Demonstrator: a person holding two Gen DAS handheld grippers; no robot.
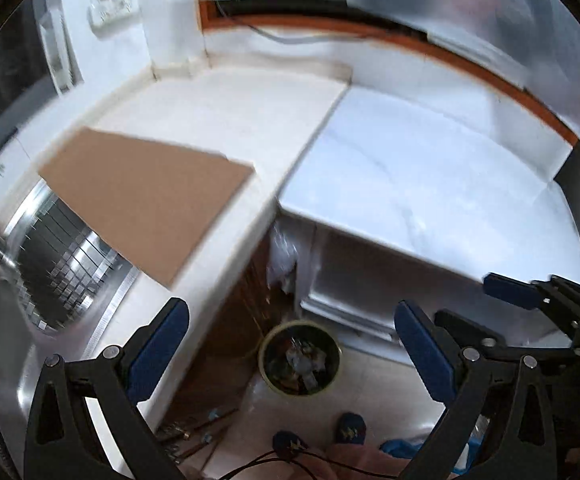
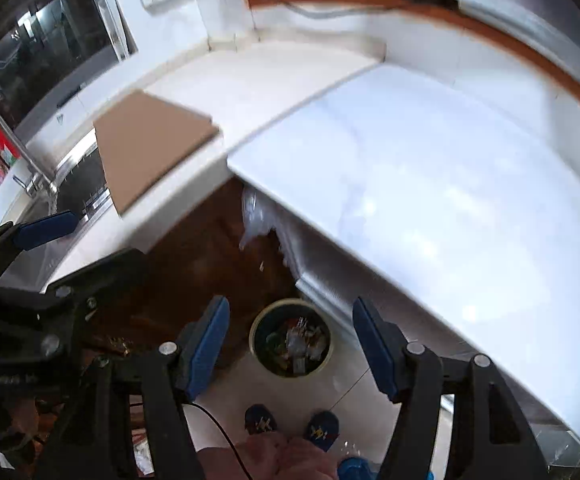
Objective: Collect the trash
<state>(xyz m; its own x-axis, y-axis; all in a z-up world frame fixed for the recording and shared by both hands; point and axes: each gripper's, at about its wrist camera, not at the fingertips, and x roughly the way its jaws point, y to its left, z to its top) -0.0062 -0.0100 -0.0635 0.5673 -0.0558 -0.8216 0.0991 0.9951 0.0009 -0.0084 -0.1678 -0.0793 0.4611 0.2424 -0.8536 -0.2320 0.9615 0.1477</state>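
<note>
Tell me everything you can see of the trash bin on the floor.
The trash bin is a small round bucket with a pale yellowish rim and dark inside, seen from above. It stands upright and lidless on the light tiled floor, at the foot of the white cabinet beside the dark wooden door. Crumpled wrappers and scraps fill it. Neither gripper touches it.

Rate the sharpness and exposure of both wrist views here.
Left wrist: motion blur smears the cardboard sheet and counter edge; the white appliance top looks washed out. Right wrist: similar blur, with strong glare there; the trash bin stays legible.
</note>
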